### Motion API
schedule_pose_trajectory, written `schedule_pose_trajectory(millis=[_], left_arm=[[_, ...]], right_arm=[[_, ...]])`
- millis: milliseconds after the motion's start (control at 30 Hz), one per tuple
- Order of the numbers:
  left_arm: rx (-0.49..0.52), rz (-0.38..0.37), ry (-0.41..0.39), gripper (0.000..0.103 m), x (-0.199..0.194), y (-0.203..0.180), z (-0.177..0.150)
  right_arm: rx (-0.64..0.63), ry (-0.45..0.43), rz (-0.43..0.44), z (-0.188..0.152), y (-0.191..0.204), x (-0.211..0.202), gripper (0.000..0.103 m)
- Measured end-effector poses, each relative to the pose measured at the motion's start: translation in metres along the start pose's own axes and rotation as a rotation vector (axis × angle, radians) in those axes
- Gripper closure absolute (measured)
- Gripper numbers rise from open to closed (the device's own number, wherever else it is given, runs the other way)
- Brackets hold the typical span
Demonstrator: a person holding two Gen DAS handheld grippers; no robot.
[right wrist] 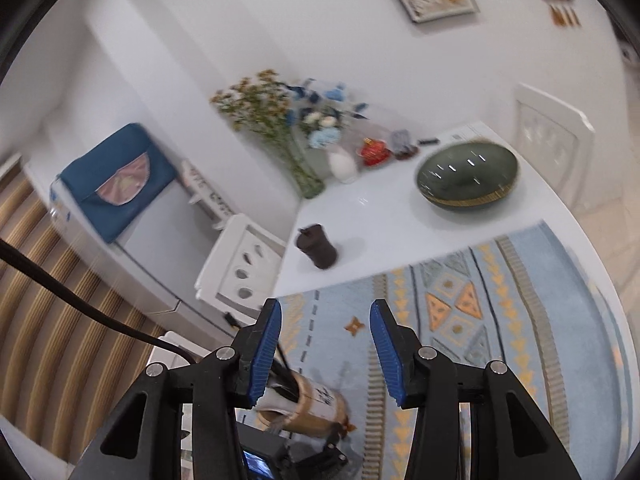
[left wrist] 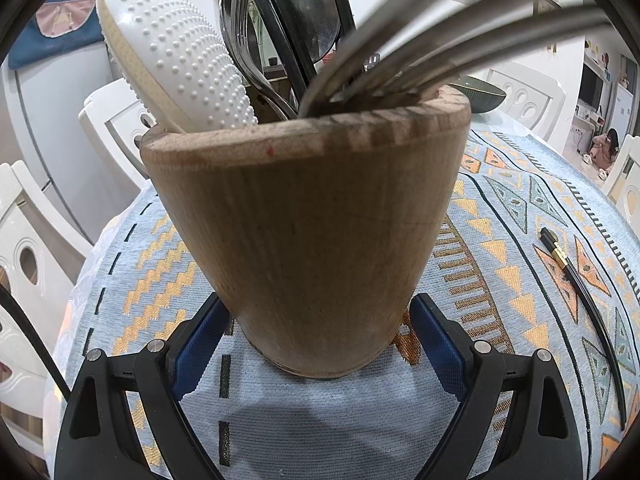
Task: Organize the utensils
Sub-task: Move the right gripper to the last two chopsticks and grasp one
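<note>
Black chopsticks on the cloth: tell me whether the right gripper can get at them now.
Probably yes. The right gripper is empty, jaws apart, and the black chopsticks lie bare on the tablecloth, clear of the wooden holder. The right view does not show them, though.

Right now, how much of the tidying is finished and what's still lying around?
Mostly done, it seems: the wooden holder already stands full of forks, a white rice paddle and dark utensils. In hand: the left hand-held gripper clamps the holder's base, while the right hand-held gripper is empty, jaws apart. Left: black chopsticks still lie on the patterned tablecloth.
</note>
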State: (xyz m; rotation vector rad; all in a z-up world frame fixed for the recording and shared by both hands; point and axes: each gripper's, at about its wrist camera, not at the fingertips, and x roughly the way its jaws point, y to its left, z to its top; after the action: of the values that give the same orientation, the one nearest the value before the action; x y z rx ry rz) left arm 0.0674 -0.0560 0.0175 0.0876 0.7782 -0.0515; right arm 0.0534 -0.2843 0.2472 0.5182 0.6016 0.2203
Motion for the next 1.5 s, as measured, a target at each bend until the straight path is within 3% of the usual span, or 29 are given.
schedule_pose_trajectory(millis=[300,467,533,633,700,900,1500], left_arm=[[0.0,0.0,0.0,0.012,0.0,0.0,0.0],[0.0,0.0,0.0,0.012,0.0,0.0,0.0],[0.0,0.0,0.0,0.012,0.0,0.0,0.0],[0.0,0.0,0.0,0.012,0.0,-0.001,0.0],[0.0,0.0,0.0,0.012,0.0,0.0,0.0],[0.0,0.0,0.0,0.012,0.0,0.0,0.0],[0.0,-0.001,0.0,0.012,0.0,-0.002,0.0]], right_arm=[[0.074,0.124,-0.138,-0.035,-0.057,0.011,0.059],[0.018,0.347,-0.363,-0.063,-0.085,0.049,0.059],[0.008,0.451,-0.399,-0.081,-0.098,0.069,0.059],[-0.006,0.52,-0.4,-0.103,-0.109,0.088,0.069],[-0.002,0.535,-0.411,-0.111,-0.115,0.095,0.079],[-0.01,0.561,-0.429,-0.122,-0.129,0.114,0.085],[-0.068,0.608,-0.46,-0.137,-0.143,0.14,0.086]])
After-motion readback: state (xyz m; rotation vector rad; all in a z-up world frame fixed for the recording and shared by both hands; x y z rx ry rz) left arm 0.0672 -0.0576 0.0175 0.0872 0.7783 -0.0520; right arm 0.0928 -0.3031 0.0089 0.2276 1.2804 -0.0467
